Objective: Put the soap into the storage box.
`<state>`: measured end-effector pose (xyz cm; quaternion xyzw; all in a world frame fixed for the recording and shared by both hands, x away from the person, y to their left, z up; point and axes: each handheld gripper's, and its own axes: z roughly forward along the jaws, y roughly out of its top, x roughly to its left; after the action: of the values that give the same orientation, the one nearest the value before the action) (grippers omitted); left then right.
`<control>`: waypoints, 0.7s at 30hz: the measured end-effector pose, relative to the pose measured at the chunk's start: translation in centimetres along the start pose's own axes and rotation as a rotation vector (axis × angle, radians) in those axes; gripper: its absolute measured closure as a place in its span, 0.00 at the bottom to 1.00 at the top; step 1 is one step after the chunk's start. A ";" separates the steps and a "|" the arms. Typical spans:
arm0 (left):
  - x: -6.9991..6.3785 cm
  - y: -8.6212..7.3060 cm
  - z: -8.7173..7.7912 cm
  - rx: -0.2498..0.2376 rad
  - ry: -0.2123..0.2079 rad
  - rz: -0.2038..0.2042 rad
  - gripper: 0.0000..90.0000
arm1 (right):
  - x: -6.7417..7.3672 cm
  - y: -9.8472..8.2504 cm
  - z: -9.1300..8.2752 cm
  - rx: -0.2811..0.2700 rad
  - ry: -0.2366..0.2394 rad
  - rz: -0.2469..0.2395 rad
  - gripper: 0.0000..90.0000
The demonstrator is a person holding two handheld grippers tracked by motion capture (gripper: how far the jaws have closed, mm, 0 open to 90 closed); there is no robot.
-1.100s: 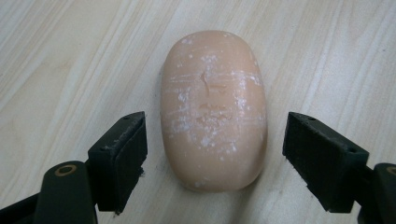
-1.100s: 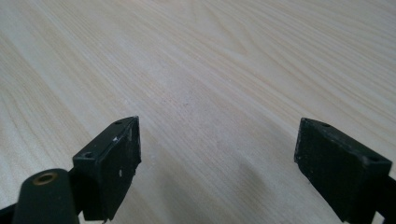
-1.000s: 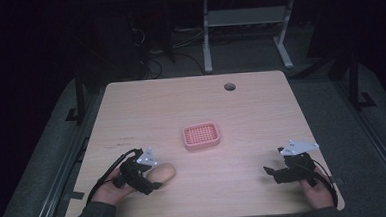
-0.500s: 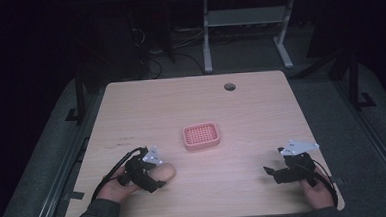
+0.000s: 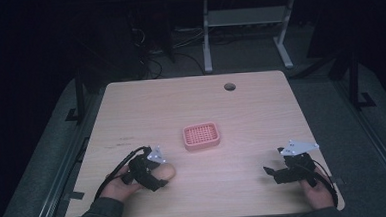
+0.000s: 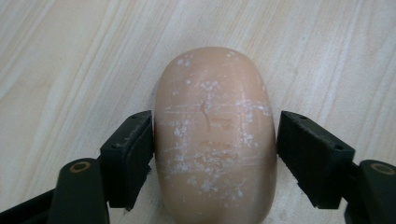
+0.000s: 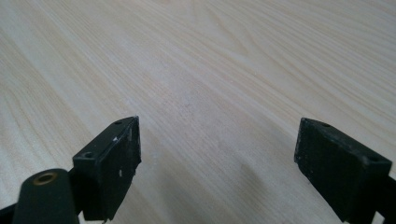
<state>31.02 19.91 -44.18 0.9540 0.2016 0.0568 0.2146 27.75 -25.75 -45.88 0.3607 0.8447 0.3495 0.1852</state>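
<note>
Barely anything has shifted since a second ago: the left gripper (image 5: 157, 171) has crept a touch to the right with the soap, and the right one hasn't budged. So the soap bar (image 6: 214, 135) lies on the table (image 5: 191, 103) at the near left, between the left gripper's jaws. One pad touches its side, the other has a thin gap, so I'd call it straddled, not pinched yet.

My guess on handling: light, hard and pretty slippery, with rounded sides that could squirt out under a squeeze. Gripping across the narrow waist, where the jaws already sit, looks like the best bet.

It's a peach oval, domed and smooth, scuffed with whitish scratches and specks. Pink soap dish (image 5: 201, 136) with a perforated grid top sits mid-table, farther off and to the right of the bar. Tabletop is pale wood-grain laminate. Right gripper (image 5: 280, 174) hovers at the near right, jaws spread wide, nothing between them.
</note>
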 end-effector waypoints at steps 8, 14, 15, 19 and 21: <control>0.0 0.0 0.4 0.021 -0.002 -0.008 0.35 | 0.0 0.0 0.0 0.000 0.001 -0.001 0.16; -0.1 0.2 0.3 0.032 0.014 0.010 0.36 | 0.0 0.0 0.0 -0.002 0.002 0.000 0.16; -0.1 0.2 0.3 0.032 0.011 0.009 0.36 | 0.1 0.0 -0.1 -0.006 0.001 0.007 0.16; -0.1 0.3 -0.3 0.011 0.009 0.006 0.36 | 0.1 0.0 -0.1 -0.007 0.001 0.010 0.16; -0.1 0.3 -0.3 0.016 0.006 0.007 0.36 | 0.1 0.0 -0.1 -0.009 0.000 0.013 0.16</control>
<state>31.01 19.73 -43.76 0.9562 0.1993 0.0589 0.2062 27.61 -25.74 -45.80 0.3653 0.8407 0.3545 0.1848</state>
